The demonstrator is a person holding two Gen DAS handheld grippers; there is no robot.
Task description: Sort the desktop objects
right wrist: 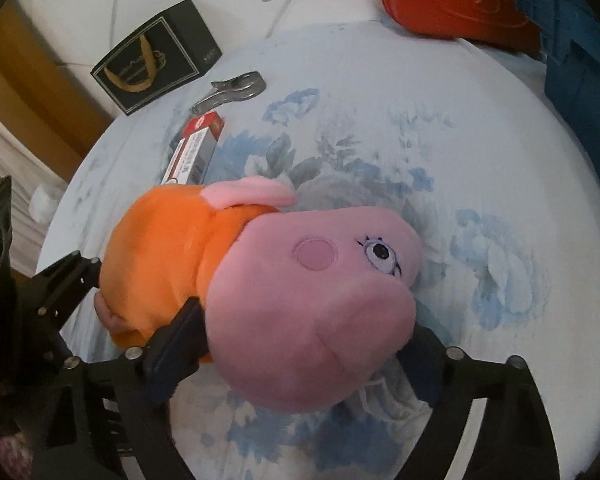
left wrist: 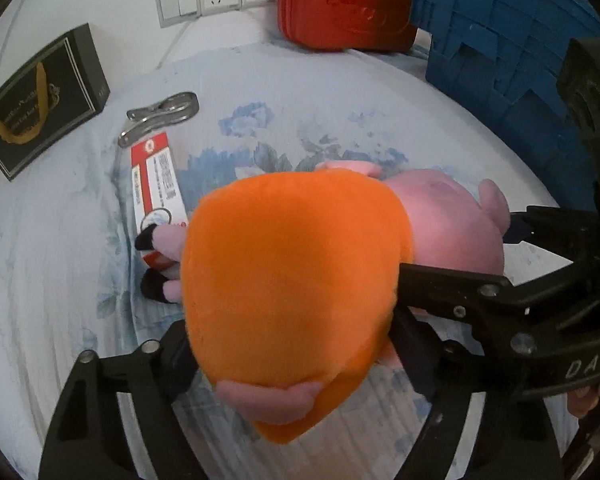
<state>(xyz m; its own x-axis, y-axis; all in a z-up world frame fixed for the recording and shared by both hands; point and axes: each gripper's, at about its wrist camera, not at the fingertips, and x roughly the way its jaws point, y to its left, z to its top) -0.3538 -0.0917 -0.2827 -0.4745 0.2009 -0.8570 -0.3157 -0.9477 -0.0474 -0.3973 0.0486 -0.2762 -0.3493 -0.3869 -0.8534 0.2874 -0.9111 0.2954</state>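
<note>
In the left wrist view, we see our left gripper (left wrist: 296,364) spread around the plush pig (left wrist: 284,280)'s orange body, which hides the toothpaste box (left wrist: 156,180)'s lower end. In the right wrist view, our right gripper (right wrist: 300,364) is spread around the pink head; free tablecloth (right wrist: 480,140) lies right.

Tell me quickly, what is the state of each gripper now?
Left gripper: jaws wide around the plush toy's orange body; a firm grip cannot be told.
Right gripper: jaws wide around its pink head; a firm grip cannot be told.
</note>
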